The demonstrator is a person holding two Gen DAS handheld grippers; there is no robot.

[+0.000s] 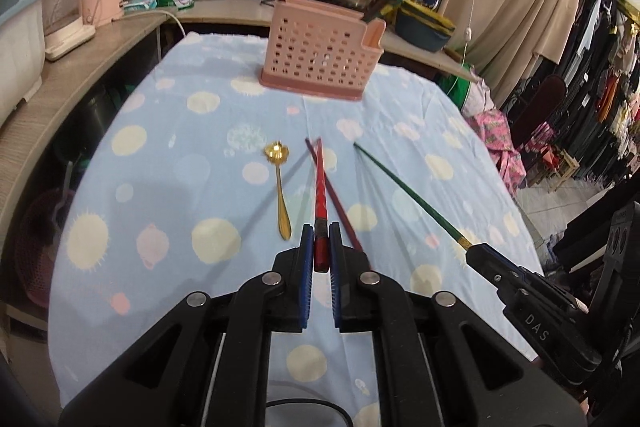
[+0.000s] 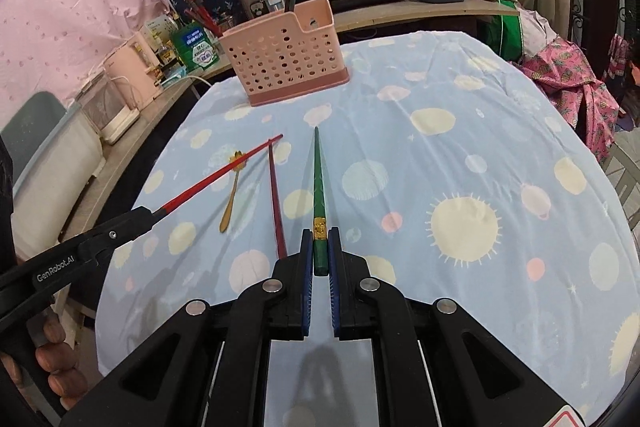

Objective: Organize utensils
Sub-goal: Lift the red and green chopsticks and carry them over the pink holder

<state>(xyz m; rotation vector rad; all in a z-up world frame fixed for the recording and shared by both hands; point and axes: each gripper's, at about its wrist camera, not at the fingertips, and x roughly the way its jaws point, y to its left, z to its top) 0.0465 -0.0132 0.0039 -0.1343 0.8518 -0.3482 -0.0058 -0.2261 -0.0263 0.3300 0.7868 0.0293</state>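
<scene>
Grippers, two. Left gripper (image 1: 321,247): blue-padded jaws clamped on the thick end of one red chopstick (image 1: 320,195), which is raised off the cloth and points toward the holder. Right gripper (image 2: 320,251): jaws clamped on the thick end of one green chopstick (image 2: 319,187) with a gold band, likewise raised and pointing forward. Chopsticks on the tabletop (image 1: 160,163), loose: one, dark red (image 2: 276,203), lying lengthwise between the two held ones. Spoons: one, small and gold (image 1: 282,195), lying flat on the cloth just left of the dark red chopstick, bowl toward the holder. Utensil holders: one, pink perforated plastic (image 1: 318,55), upright at the far end of the tabletop, well apart from the loose items; several chopsticks already stand in it, red ones at its left end and a dark one with a green end nearer the middle, exact count not discernible. Covering: one light blue cloth with pale yellow and pink round motifs. Hands: one, partly visible at the lower left of the right wrist view (image 2: 56,363), gripping the left tool's handle.
</scene>
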